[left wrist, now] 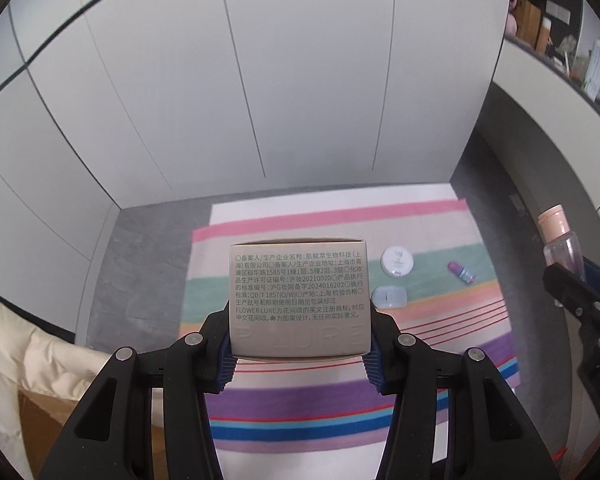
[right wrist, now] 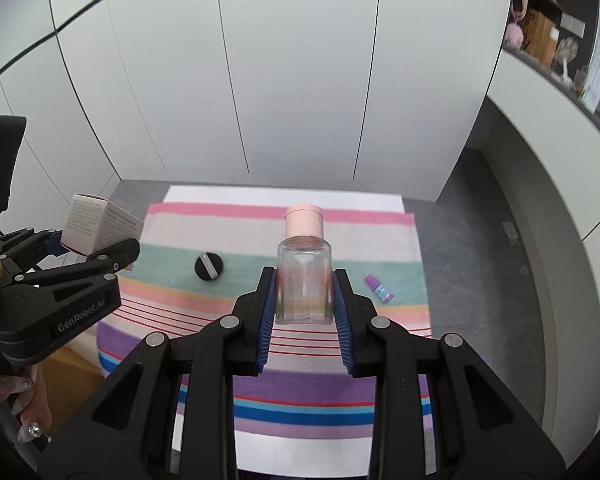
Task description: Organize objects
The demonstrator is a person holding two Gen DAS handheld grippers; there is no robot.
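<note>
From the left wrist camera, the left gripper [left wrist: 300, 344] has its jaws closed on a beige carton [left wrist: 299, 298] printed with small text, carried in the air above a striped cloth [left wrist: 440, 312] spread over the grey tabletop [left wrist: 148, 248]. On the cloth beyond the carton lie a round white jar [left wrist: 398, 262], a pale translucent case [left wrist: 389, 297] just below it in the picture, and, farther right, a small purple-capped vial [left wrist: 461, 271] lying on its side. At the right edge the right gripper [left wrist: 580, 296] comes into sight with a clear bottle [left wrist: 560, 242] capped in pink. White cabinet panels [left wrist: 260, 80] rise behind the tabletop, and a cream quilted garment [left wrist: 24, 344] shows at the lower left. From the right wrist camera, the right gripper [right wrist: 304, 308] has its jaws clamped on the clear bottle [right wrist: 304, 280], upright, its pink cap [right wrist: 304, 220] on top, held above the striped cloth [right wrist: 380, 240]. On the cloth sit a round black lid [right wrist: 209, 266] to the left and the purple-capped vial [right wrist: 378, 288] to the right. At the left the left gripper [right wrist: 76, 256] holds the beige carton [right wrist: 100, 226] off the surface, and a hand [right wrist: 24, 404] with decorated nails grips its handle.
</note>
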